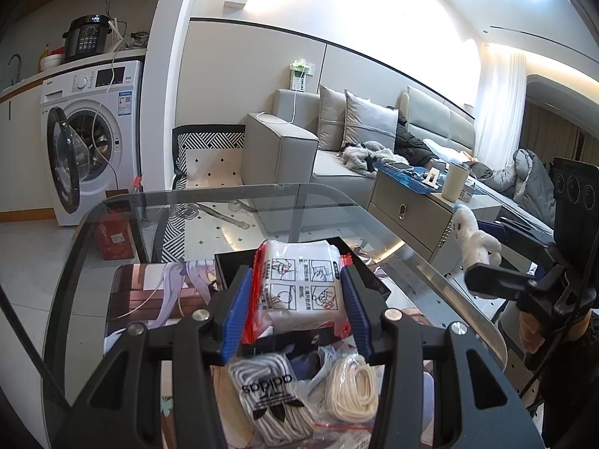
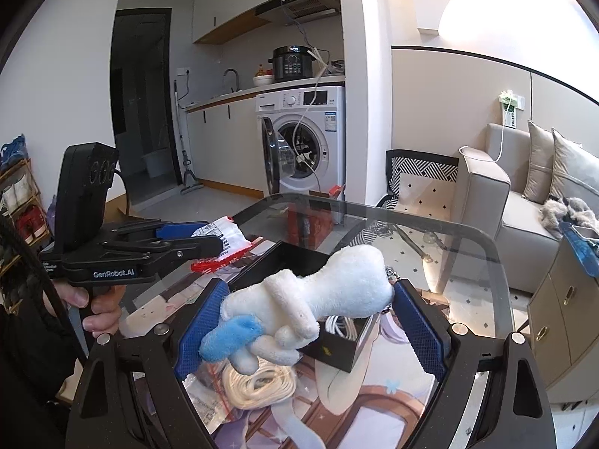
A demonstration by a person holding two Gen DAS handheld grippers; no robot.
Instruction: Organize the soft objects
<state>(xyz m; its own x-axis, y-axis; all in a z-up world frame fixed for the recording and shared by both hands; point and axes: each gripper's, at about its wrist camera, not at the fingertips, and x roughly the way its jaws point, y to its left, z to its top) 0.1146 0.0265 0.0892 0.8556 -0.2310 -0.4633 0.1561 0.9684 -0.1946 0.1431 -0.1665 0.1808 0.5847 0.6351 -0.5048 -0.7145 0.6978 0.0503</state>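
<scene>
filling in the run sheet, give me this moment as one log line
left claw: shut on white packet | right claw: shut on white plush toy | both held above black box on glass table

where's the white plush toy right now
The white plush toy is clamped between the right gripper's blue pads, held in the air above the open black box on the glass table; the left wrist view shows it at far right.

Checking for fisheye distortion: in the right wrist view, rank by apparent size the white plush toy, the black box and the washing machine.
1. white plush toy, nearest the lens, so inflated
2. washing machine
3. black box, partly hidden; its rank below the washer is unsure
</scene>
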